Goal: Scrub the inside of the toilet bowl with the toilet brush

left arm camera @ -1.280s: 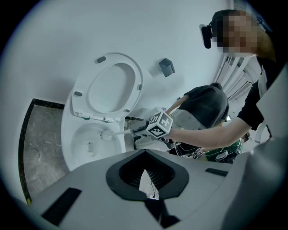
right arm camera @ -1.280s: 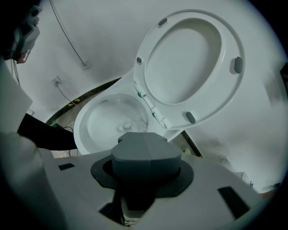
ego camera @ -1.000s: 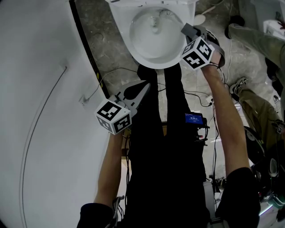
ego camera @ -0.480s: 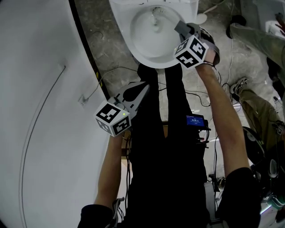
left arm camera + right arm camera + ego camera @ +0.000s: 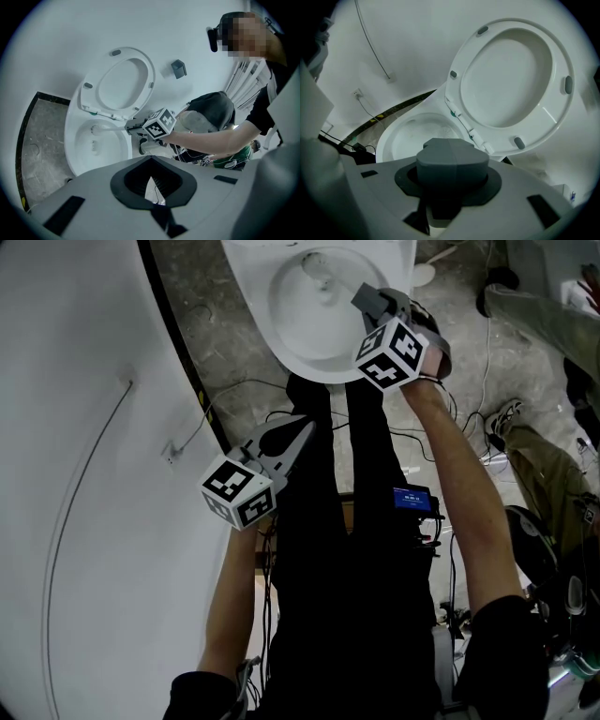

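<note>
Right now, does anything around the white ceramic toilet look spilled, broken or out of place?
Nothing spilled or broken shows. The right gripper holds the white toilet brush inside the white ceramic toilet bowl. Only thin cables lie loose on the grey stone floor by the base, which looks untidy.

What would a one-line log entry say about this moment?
step: brush in bowl | right gripper: shut on toilet brush, head inside toilet bowl | left gripper: shut, empty | toilet seat: raised

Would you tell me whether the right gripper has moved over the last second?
Yes. In the head view the right gripper has shifted left, further in over the rim of the toilet bowl and toward its centre.
</note>
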